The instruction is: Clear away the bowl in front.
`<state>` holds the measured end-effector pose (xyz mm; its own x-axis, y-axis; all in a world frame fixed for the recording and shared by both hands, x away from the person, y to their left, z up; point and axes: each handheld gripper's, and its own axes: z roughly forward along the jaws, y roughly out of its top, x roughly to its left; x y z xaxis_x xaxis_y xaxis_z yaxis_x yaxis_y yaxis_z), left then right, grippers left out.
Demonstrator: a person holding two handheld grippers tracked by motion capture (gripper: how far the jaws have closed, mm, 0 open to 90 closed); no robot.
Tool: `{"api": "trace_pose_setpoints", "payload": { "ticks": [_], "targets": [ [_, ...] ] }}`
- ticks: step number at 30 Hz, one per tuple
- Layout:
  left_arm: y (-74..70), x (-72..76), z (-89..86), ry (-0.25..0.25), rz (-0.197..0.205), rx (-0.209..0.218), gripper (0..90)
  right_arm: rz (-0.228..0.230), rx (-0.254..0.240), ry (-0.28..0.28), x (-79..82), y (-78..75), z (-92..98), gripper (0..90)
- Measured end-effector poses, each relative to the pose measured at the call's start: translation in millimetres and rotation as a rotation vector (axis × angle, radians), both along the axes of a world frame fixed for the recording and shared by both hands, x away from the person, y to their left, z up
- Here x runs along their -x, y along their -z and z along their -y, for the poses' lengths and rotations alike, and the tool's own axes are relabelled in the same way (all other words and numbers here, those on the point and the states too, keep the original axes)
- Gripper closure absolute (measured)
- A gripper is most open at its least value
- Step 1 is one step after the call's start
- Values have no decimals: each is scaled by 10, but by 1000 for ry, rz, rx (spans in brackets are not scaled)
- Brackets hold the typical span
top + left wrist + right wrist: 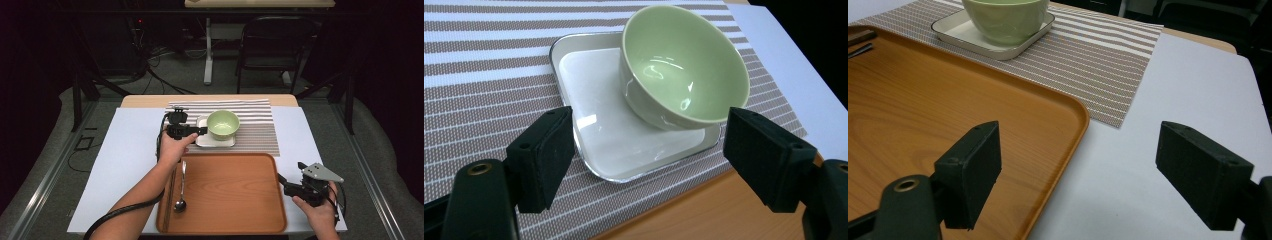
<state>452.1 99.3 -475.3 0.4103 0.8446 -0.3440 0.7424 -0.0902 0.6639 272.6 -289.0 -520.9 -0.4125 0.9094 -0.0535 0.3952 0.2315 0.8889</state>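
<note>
Bowl [684, 65], pale green and empty, sat tilted on the white square plate [594, 125], its base on the plate's right half and leaning toward the rim, both on the striped placemat [484, 75] beyond the wooden tray [230, 192]. Left gripper [202, 131] hovered just in front of the plate with its jaws spread wide, nothing between the pads; the plate's near corner lay between them. The step looked like a grab at plate or bowl. To do it well, the jaws should close on the plate's near rim squarely and lift level, since the leaning bowl could slide or tip off.

Right gripper [281, 178] was held at the tray's right edge, jaws apart over the tray corner and the white table cover [1168, 100], grasping nothing. 1 spoon [182, 187] and 2 dark chopsticks [172, 185] lay along the tray's left side, leaving most of its floor free. Nothing stood between the plate and the tray except the tray's raised lip.
</note>
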Motion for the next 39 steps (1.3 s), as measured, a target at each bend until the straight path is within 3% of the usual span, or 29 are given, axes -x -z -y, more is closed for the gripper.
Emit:
{"api": "trace_pose_setpoints", "payload": {
  "ticks": [16,28,34,39],
  "targets": [
    [4,-300,119,-67,-12,6,198,0,-8,3,-1,-2,13,184],
    [100,-474,312,-99,-53,14,153,8,-12,14,-2,-10,34,142],
    [169,-546,375,-98,-96,31,153,8,-20,18,1,-21,30,105],
    [224,-582,415,-98,-111,35,154,-8,-52,17,-10,-31,30,53]
  ]
}}
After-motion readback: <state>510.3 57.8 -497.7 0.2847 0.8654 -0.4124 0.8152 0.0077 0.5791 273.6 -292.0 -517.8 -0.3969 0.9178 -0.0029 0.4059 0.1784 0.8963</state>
